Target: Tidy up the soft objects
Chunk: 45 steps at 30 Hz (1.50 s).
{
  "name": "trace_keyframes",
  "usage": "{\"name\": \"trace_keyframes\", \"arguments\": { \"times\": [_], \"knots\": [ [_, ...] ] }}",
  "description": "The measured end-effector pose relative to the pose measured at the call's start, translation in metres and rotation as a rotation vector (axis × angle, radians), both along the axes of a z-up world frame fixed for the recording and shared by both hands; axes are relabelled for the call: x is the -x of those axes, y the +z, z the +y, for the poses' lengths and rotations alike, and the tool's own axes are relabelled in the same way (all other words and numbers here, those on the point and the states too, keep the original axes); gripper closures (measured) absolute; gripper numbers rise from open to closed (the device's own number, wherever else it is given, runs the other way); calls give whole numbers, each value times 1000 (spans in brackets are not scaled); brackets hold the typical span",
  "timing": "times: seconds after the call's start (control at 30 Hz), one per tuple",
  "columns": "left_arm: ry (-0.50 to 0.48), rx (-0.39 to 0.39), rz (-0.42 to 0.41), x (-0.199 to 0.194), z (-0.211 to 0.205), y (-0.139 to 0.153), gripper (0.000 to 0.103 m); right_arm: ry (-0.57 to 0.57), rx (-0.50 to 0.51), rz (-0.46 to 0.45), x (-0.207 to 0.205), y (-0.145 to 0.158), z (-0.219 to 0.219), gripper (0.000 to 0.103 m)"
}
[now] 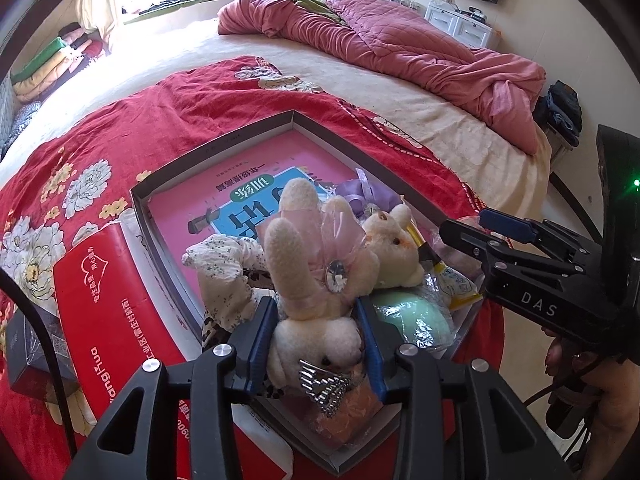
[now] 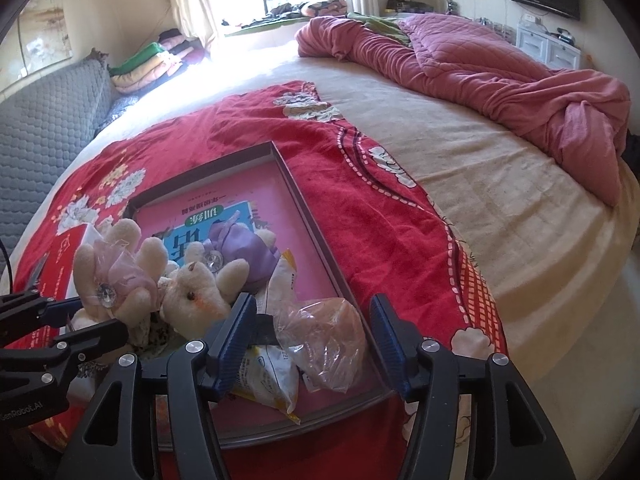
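Tray (image 1: 168, 184) lies on the blanket (image 1: 120, 120) on the bed (image 1: 360, 92), centre frame in the left wrist view. Book (image 1: 224, 184) flat in tray. Plush rabbit (image 1: 316, 280) on the heap at tray's lower end, second rabbit (image 1: 394, 248) just to its right. Box (image 1: 108, 312) left of tray, touching it. Quilt (image 1: 400, 40) bunched at upper right. In the right wrist view, plastic bag (image 2: 328, 340) in tray's lower right corner.

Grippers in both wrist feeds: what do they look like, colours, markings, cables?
Both are matte black plastic, angular two-finger handheld tools with ribbed blue pads and round silver screws at the finger joints. In its own view the left gripper shows this; so does the right gripper. Seen from the left camera, the right one bears white "DAS" lettering, a green light, and a black cable below the hand.
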<state>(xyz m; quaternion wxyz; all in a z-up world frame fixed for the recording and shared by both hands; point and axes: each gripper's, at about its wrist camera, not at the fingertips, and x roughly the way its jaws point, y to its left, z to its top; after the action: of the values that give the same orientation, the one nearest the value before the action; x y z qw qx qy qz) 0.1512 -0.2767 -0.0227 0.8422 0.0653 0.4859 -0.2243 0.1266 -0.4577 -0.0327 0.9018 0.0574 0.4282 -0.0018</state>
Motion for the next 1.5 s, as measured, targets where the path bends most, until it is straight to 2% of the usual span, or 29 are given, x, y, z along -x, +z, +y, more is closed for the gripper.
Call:
{"name": "trace_keyframes", "arguments": {
  "times": [0.13,0.27,0.37,0.53,1.0,1.2,1.3,1.5],
  "knots": [
    [-7,6,6,0,-1,0,61,-13,-18,-5,2,2,-3,42],
    [-12,27,19,0,0,-1,53,-14,-15,-13,3,8,-2,42],
    [-12,25,17,0,0,-1,50,-9,-12,-27,5,13,1,34],
    [-15,36,3,3,2,4,38,-11,-2,-40,7,20,4,32],
    [0,58,-50,10,13,27,34,-34,18,-81,17,41,9,29],
    [19,73,-97,21,27,45,25,-39,41,-106,24,55,21,27],
    [34,81,-125,27,38,56,20,-39,18,-134,28,67,30,25],
    [76,96,-181,34,67,79,18,-45,-67,-212,34,100,55,25]
  ]
}}
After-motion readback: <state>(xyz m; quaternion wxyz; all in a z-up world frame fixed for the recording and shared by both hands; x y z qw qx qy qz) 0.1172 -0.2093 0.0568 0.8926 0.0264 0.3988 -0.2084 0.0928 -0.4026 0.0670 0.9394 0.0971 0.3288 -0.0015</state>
